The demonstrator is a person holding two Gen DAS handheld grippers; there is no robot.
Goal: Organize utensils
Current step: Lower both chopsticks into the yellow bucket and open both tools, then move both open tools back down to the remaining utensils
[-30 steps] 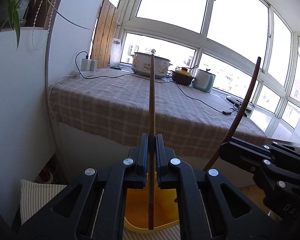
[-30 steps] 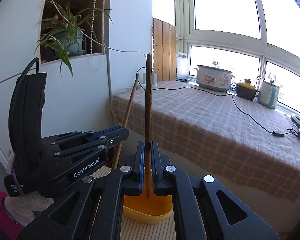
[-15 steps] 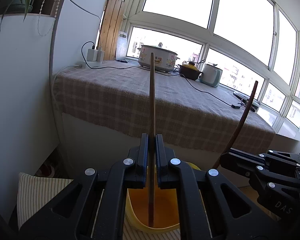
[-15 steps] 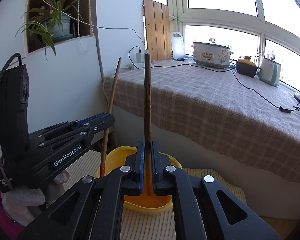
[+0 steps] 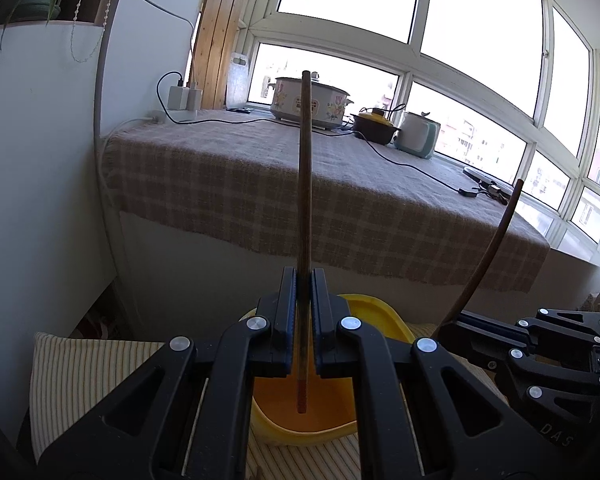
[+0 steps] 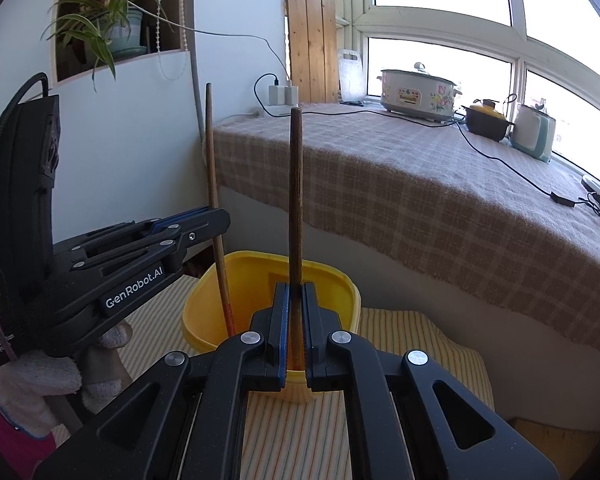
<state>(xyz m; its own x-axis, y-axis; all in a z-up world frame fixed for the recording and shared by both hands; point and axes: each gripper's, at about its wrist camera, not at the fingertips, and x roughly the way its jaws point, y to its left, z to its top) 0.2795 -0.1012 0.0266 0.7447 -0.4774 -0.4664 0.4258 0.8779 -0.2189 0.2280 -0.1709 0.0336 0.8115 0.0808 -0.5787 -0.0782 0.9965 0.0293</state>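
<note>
Plainly, "GenRobot.AI" on the left tool (image 6: 188,228) (white lettering).

Matt black plastic with a fine grainy finish is seen on the left hand-held gripper (image 5: 300,320) and the right hand-held gripper (image 6: 294,328), with bright metal rivets set into both. Each is closed on a wooden chopstick: the lighter chopstick (image 5: 305,200) shows a smooth finish with a reddish tip, and the darker chopstick (image 6: 295,208) a dull, slightly rough grain. A smooth, faintly glossy plastic is shown by the yellow container (image 6: 340,284). A woven, striped cloth (image 6: 412,332) is laid beneath it. The desk (image 6: 440,184) is covered in coarse checked fabric. A glazed ceramic sheen is shown by the floral cooker (image 6: 418,94).
</note>
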